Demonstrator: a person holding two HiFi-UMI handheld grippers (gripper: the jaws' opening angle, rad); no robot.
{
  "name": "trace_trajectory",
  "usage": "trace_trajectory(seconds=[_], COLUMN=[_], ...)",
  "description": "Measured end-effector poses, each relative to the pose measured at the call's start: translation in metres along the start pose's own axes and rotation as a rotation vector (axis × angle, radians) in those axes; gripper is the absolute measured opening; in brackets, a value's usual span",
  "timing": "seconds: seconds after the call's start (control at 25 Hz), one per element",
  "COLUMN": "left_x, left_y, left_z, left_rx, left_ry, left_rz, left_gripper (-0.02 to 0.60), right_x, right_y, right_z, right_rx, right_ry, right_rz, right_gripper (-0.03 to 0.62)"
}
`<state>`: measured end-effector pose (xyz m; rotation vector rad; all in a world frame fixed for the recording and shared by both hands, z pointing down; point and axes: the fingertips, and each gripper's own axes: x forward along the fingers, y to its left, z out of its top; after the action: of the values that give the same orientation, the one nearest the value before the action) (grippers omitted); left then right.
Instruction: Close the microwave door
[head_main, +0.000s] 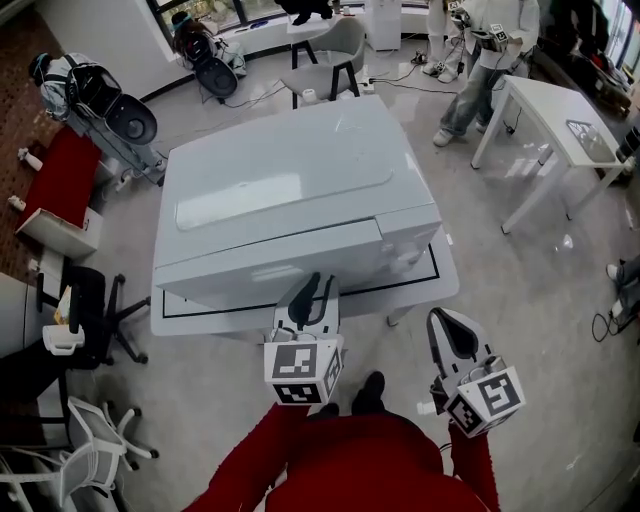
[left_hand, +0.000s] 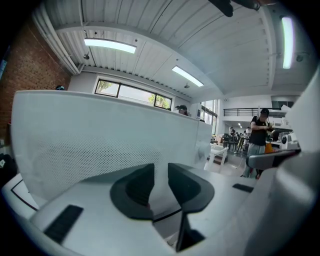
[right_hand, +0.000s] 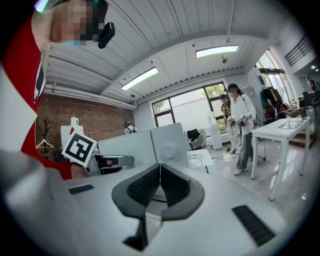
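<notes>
On the far left there is a red bench. Nearer, a black chair stands on the gray floor.

In the middle sits the big white microwave. It stands on a small white table and takes up almost all of it. The microwave door is on the near side, facing the person. From above it looks flat against the front, in line with the panel to its right. I cannot tell if it is shut all the way.

The left gripper is right at the door, near its middle, and its tips look like they touch it. In the left gripper view the door fills the space ahead, with its window of tiny dots. The jaws of the left gripper stand a little apart, and there is nothing in the thin gap between them. Its marker cube is on the near end, above the person's red sleeves.

The right gripper is more to the right, past the near right corner of the small table. It hangs in the air and touches nothing. In the right gripper view its jaws are pressed together and hold nothing.

Far off to the right stands another white table, and a person stands next to it.
</notes>
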<state>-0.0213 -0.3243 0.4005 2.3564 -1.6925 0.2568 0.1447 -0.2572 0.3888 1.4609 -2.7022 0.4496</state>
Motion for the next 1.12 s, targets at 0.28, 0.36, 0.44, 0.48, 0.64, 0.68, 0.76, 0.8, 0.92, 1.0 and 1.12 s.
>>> trace_trajectory(seconds=[0.28, 0.36, 0.44, 0.48, 0.64, 0.68, 0.76, 0.8, 0.92, 1.0, 1.12], left_x=[0.009, 0.009, 0.009, 0.009, 0.011, 0.012, 0.012, 0.011, 0.006, 0.002, -0.006], left_y=[-0.001, -0.002, -0.003, -0.003, 0.000, 0.000, 0.000, 0.000, -0.006, -0.016, -0.041], left_z=[-0.001, -0.002, -0.003, -0.003, -0.004, -0.005, -0.004, -0.001, 0.018, 0.029, 0.041], left_rx=[-0.011, -0.010, -0.007, -0.008, -0.022, -0.020, -0.018, -0.016, 0.015, 0.032, 0.023], left_ry=[0.021, 0.023, 0.026, 0.026, 0.027, 0.027, 0.020, 0.008, -0.058, -0.106, -0.181], left_rz=[0.008, 0.008, 0.010, 0.011, 0.019, 0.019, -0.002, -0.022, -0.086, -0.147, -0.302], left_gripper=[0.072, 0.072, 0.072, 0.072, 0.072, 0.072, 0.072, 0.070, 0.015, 0.012, 0.011], right_x=[0.004, 0.003, 0.002, 0.002, 0.004, 0.004, 0.002, 0.001, -0.001, -0.004, -0.008], right_y=[-0.007, -0.010, -0.011, -0.011, -0.010, -0.009, -0.009, -0.009, -0.009, -0.008, -0.005], right_z=[0.001, 0.000, 0.000, 0.000, 0.002, 0.003, 0.004, 0.004, 0.007, 0.009, 0.014], right_rx=[0.013, 0.015, 0.016, 0.016, 0.007, 0.004, -0.003, -0.006, -0.014, -0.013, -0.024], right_ry=[0.009, 0.009, 0.010, 0.009, 0.003, 0.000, -0.005, -0.007, -0.021, -0.031, -0.054], right_rz=[0.010, 0.007, 0.008, 0.009, 0.016, 0.017, 0.015, 0.015, 0.013, 0.011, 0.010], right_gripper=[0.015, 0.015, 0.015, 0.015, 0.015, 0.015, 0.015, 0.015, 0.015, 0.015, 0.015])
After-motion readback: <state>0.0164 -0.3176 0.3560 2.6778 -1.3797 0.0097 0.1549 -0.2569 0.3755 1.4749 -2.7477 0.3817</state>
